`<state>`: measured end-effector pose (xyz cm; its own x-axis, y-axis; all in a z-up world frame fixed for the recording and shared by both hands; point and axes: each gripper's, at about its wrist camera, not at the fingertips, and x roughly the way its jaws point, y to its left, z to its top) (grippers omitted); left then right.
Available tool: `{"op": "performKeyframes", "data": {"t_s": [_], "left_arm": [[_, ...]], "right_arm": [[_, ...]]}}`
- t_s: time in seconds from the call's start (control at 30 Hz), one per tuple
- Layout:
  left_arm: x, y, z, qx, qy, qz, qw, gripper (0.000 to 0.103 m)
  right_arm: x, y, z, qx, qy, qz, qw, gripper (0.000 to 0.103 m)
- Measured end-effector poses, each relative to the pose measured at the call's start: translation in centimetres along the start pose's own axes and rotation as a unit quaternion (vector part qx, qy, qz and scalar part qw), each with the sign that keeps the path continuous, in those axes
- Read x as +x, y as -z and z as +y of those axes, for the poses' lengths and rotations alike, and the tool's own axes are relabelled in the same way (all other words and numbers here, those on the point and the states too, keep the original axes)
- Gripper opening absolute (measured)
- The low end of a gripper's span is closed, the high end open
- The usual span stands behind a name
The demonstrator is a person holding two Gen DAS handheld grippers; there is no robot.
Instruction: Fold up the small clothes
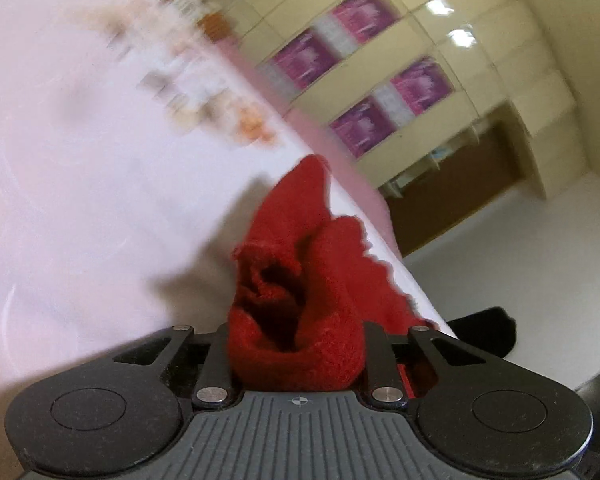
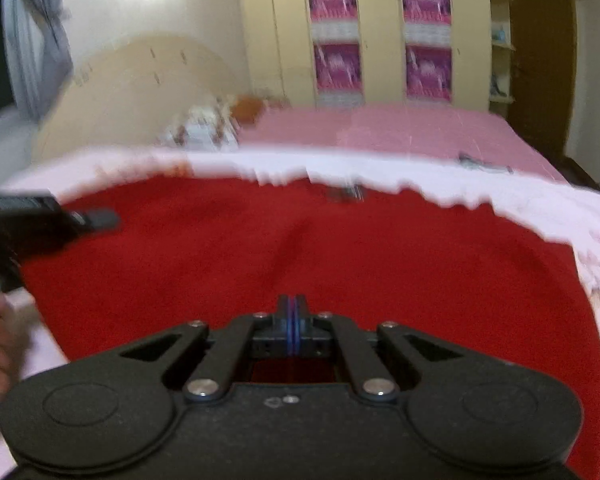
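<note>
A red knitted garment (image 2: 300, 248) lies spread on a pale pink sheet (image 2: 420, 168) on a bed. In the left wrist view a bunched fold of the red garment (image 1: 296, 312) fills the space between the jaws, so my left gripper (image 1: 296, 344) is shut on it and lifts it above the sheet (image 1: 80, 180). In the right wrist view my right gripper (image 2: 293, 320) is shut, its blue-edged pads pressed together, low over the garment's near part; whether it pinches cloth is unclear. The left gripper (image 2: 40, 220) shows at the left edge there.
A floral pillow or cloth (image 2: 204, 128) lies at the head of the bed by the headboard (image 2: 140, 80). A cream wardrobe with purple panels (image 2: 380, 32) stands behind. A small dark object (image 2: 484, 164) lies on the sheet. A brown door (image 2: 540, 60) is at the right.
</note>
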<state>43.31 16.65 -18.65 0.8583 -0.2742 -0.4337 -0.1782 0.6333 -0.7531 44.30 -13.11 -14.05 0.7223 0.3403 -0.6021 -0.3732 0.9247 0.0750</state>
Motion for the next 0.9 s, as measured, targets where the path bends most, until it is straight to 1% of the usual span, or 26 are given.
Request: {"op": "performKeyframes", "data": {"t_s": [0.03, 0.1, 0.17, 0.2, 0.27, 0.37, 0.4, 0.43, 0.47, 0.5, 0.53, 0.57, 0.6, 0.63, 0.67, 0.7, 0.73, 0.77, 0.8, 0.83, 0.87, 0.9], "left_arm": [[-0.2, -0.2, 0.1, -0.004, 0.006, 0.000, 1.0000, 0.020], [-0.3, -0.4, -0.5, -0.003, 0.005, 0.001, 1.0000, 0.020], [-0.9, -0.7, -1.7, -0.010, 0.028, -0.006, 0.9996, 0.020], [-1.4, -0.9, -3.1, 0.005, 0.040, -0.010, 0.9992, 0.020], [-1.8, -0.9, -7.1, 0.068, 0.069, -0.007, 0.9953, 0.020], [-1.4, -0.1, -13.4, 0.134, 0.105, 0.024, 0.9852, 0.020], [-1.2, 0.5, -15.2, 0.157, 0.111, 0.036, 0.9806, 0.020], [-0.9, 1.3, -17.0, 0.180, 0.118, 0.049, 0.9753, 0.020], [-0.2, 2.4, -18.7, 0.201, 0.123, 0.068, 0.9695, 0.020], [0.6, 3.7, -20.0, 0.218, 0.125, 0.087, 0.9640, 0.020], [1.7, 5.4, -21.4, 0.241, 0.121, 0.112, 0.9565, 0.020], [2.6, 7.1, -22.5, 0.262, 0.112, 0.132, 0.9494, 0.020], [3.8, 9.0, -23.4, 0.282, 0.099, 0.152, 0.9421, 0.020], [5.2, 11.5, -24.2, 0.309, 0.079, 0.177, 0.9311, 0.020], [6.2, 13.6, -24.9, 0.343, 0.052, 0.193, 0.9178, 0.021], [6.5, 15.3, -25.6, 0.373, 0.036, 0.188, 0.9077, 0.026], [5.9, 16.3, -26.6, 0.397, 0.037, 0.170, 0.9012, 0.058], [5.0, 16.8, -27.8, 0.406, 0.051, 0.168, 0.8968, 0.094], [4.0, 16.8, -28.6, 0.407, 0.068, 0.169, 0.8949, 0.100], [2.5, 16.5, -29.4, 0.411, 0.089, 0.161, 0.8930, 0.100], [1.2, 15.6, -29.8, 0.414, 0.108, 0.151, 0.8911, 0.100], [0.2, 14.5, -29.8, 0.412, 0.114, 0.142, 0.8929, 0.100]], "right_arm": [[0.0, 0.0, 0.0, 0.004, 0.000, 0.001, 1.000, 0.000], [-0.1, -0.2, 0.0, 0.008, 0.001, 0.006, 1.000, 0.000], [-0.2, -0.1, 0.0, 0.012, 0.002, 0.006, 1.000, 0.000], [-0.2, 0.0, -0.1, 0.016, 0.003, 0.007, 1.000, 0.000], [0.0, 0.1, -0.4, 0.027, 0.005, 0.004, 1.000, 0.000], [0.2, 0.1, -1.0, 0.051, 0.003, 0.002, 0.999, 0.000], [0.0, -0.2, -1.2, 0.068, -0.001, 0.005, 0.998, 0.000], [-0.6, -0.5, -2.1, 0.104, -0.004, 0.001, 0.995, 0.000], [-2.1, -0.4, -4.1, 0.166, -0.003, -0.020, 0.986, 0.008], [-3.4, -0.1, -5.7, 0.210, -0.001, -0.038, 0.977, 0.014], [-5.2, 0.5, -7.7, 0.258, 0.000, -0.060, 0.964, 0.019], [-7.3, 1.4, -9.9, 0.299, 0.001, -0.080, 0.951, 0.019], [-9.0, 2.2, -11.6, 0.328, 0.004, -0.094, 0.940, 0.020], [-10.9, 3.1, -13.4, 0.357, 0.001, -0.106, 0.928, 0.022], [-12.1, 3.8, -14.7, 0.380, -0.006, -0.110, 0.918, 0.026], [-13.2, 4.4, -15.9, 0.399, -0.012, -0.112, 0.910, 0.028], [-14.3, 5.0, -16.8, 0.416, -0.017, -0.115, 0.902, 0.037], [-15.4, 5.7, -17.6, 0.430, -0.022, -0.121, 0.895, 0.051], [-16.1, 6.1, -17.9, 0.435, -0.027, -0.127, 0.891, 0.057], [-16.8, 6.5, -18.1, 0.439, -0.038, -0.134, 0.888, 0.062], [-17.1, 6.8, -18.2, 0.445, -0.050, -0.136, 0.884, 0.063], [-16.8, 6.9, -18.1, 0.450, -0.062, -0.131, 0.881, 0.063]]}}
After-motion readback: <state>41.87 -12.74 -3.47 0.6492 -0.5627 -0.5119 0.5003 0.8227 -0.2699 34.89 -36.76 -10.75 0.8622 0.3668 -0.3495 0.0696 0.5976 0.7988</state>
